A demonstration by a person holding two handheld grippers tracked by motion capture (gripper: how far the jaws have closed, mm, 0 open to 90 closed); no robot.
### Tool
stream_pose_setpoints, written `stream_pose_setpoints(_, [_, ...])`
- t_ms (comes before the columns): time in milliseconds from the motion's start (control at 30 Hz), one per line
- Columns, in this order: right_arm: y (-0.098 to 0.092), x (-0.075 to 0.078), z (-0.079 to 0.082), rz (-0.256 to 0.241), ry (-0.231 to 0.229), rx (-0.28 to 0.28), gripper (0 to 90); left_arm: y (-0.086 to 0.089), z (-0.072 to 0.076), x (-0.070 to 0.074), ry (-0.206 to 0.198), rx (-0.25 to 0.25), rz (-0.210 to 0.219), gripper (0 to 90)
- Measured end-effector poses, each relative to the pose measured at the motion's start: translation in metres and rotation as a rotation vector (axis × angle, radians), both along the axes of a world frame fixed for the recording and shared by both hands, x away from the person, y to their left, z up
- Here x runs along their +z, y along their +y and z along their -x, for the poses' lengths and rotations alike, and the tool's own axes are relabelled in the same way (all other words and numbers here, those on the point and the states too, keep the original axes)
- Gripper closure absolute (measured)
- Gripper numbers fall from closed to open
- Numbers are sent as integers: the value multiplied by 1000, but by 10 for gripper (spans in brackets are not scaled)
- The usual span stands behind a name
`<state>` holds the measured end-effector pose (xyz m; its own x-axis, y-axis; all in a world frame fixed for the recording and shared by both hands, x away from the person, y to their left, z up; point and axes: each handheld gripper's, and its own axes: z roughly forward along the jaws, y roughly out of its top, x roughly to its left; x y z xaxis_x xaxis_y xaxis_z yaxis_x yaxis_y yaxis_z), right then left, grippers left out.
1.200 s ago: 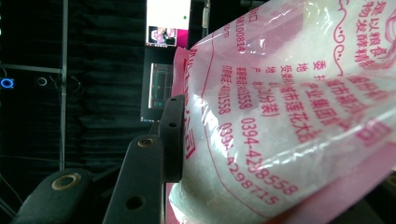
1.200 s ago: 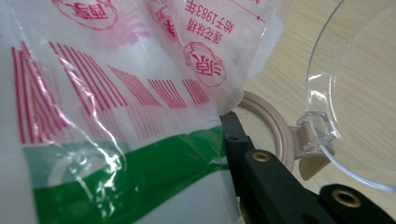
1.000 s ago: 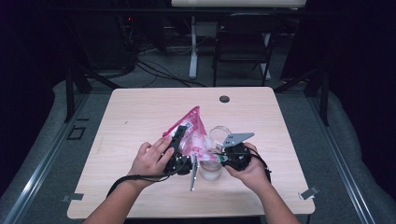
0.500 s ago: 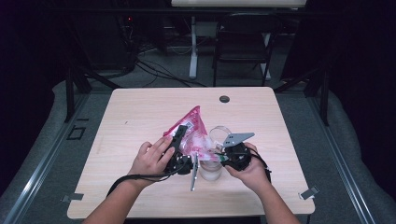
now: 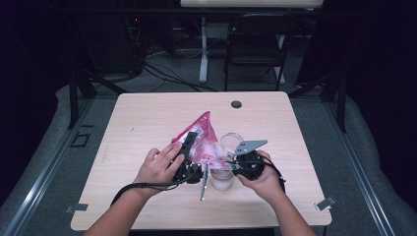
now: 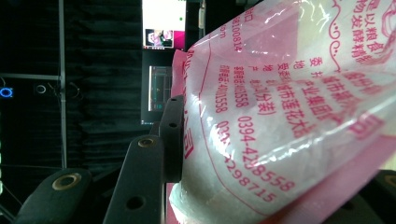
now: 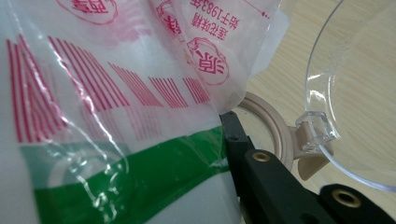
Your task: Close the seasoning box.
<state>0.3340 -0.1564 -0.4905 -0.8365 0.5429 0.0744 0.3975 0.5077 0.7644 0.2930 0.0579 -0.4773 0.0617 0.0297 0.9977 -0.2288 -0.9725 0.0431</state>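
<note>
A pink and clear plastic bag with red print and white powder inside is held tilted above the table. My left gripper is shut on the bag's side; in the left gripper view the bag is pressed against one black finger. My right gripper is shut on the bag's lower corner. In the right gripper view the bag shows red stripes and a green band beside one finger; the other finger is hidden behind it. A clear jar stands just below that corner, its hinged clear lid open.
The wooden table has a small black round grommet near its far edge. A dark chair and cables stand on the floor beyond the table. Both of the person's hands rest near the front middle.
</note>
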Motion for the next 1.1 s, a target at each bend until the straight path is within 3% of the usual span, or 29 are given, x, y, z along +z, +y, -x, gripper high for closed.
stream_pose_setpoints(500, [1, -1, 0, 8, 2, 4, 900, 2, -2, 0, 16, -10, -19, 655])
stream_pose_setpoints(600, [1, -1, 0, 7, 2, 6, 900, 2, -2, 0, 37, 4, -16, 656])
stream_pose_setpoints(900, [0, -1, 0, 2, 2, 3, 900, 1, -2, 2, 19, -10, -40, 657])
stream_pose_setpoints(1100, [0, 0, 0, 2, 1, 0, 900, 1, -2, 3, 36, 3, -45, 657])
